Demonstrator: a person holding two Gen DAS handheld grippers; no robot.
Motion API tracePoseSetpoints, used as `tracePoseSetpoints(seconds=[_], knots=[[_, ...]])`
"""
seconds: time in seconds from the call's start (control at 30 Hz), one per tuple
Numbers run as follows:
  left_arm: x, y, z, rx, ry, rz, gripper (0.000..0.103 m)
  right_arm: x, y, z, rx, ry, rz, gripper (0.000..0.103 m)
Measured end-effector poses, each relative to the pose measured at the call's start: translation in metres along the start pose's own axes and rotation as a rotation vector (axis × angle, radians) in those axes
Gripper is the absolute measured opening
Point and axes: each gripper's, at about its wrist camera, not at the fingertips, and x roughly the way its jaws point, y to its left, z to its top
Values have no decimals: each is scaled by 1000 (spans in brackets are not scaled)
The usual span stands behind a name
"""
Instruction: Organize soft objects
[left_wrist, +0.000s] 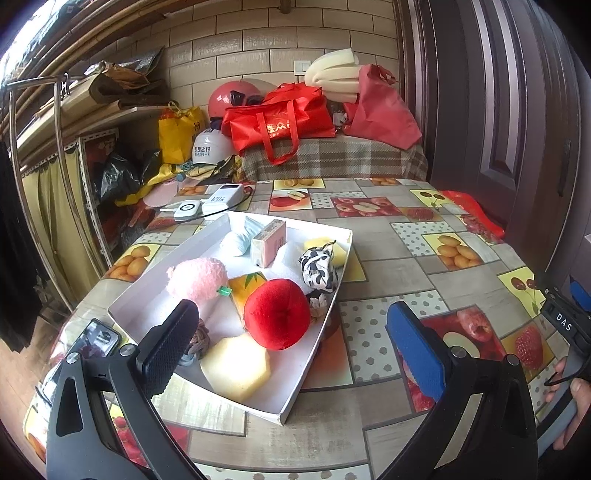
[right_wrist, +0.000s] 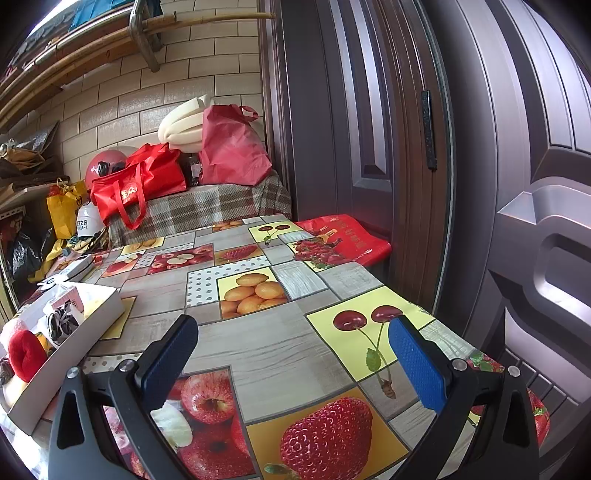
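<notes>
Left wrist view — left gripper (left_wrist: 291, 343) finger hides brown bundle (left_wrist: 199, 341) partly.

We see our left gripper (left_wrist: 291, 332) spread wide over the white tray (left_wrist: 147, 291) near the tabletop's left edge, the red plush (left_wrist: 277, 319) lying inside it.

I see the white tray (left_wrist: 328, 295) lying on the worktop with the soft things inside it. A red plush ball (left_wrist: 277, 314) lies near the front, beside a pink fluffy toy (left_wrist: 197, 277). A pale yellow sponge (left_wrist: 236, 369) lies at the front corner, and a black-and-white cloth pouch (left_wrist: 317, 269) is against the right wall.
</notes>
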Motion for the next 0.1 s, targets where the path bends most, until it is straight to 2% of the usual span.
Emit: tracePoseSetpoints(seconds=[0.1], knots=[[0,0,0,0,-1,2,103,0,0,0,0,-1,0,103]])
